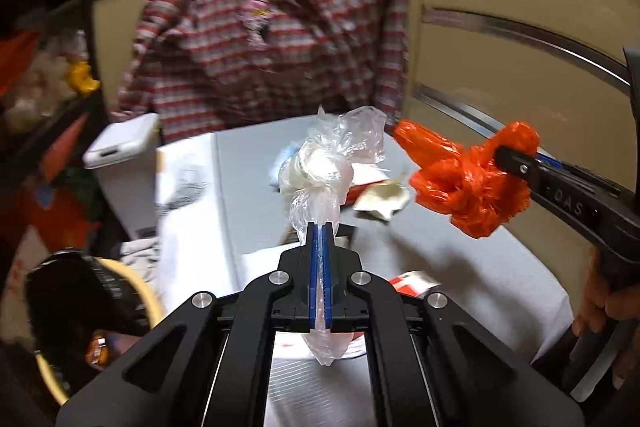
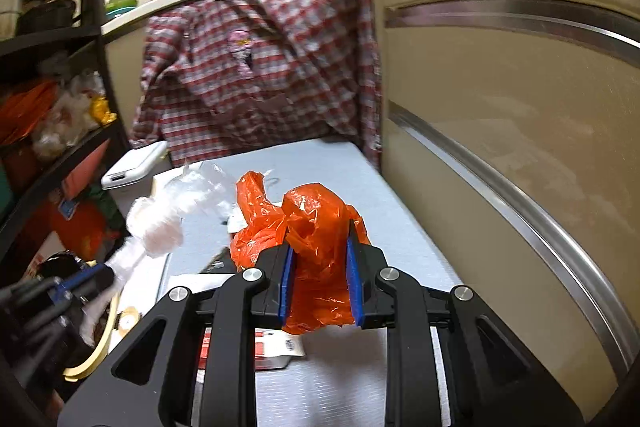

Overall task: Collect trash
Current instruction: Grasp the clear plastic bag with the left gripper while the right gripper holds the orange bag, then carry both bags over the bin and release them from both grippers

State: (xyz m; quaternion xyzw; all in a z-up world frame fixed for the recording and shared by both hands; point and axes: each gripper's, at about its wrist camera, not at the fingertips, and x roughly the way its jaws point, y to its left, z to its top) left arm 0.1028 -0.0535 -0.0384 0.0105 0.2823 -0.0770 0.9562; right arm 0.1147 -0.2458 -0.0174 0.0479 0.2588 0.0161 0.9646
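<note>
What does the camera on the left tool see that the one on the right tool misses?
Only the left wrist view shows crumpled paper scraps on the table and a hand gripping the other tool.

Only the right wrist view shows the right fingers pinching the orange bag up close.

Both show the clear plastic bag, the orange bag, the checked shirt and the white lidded bin.
</note>
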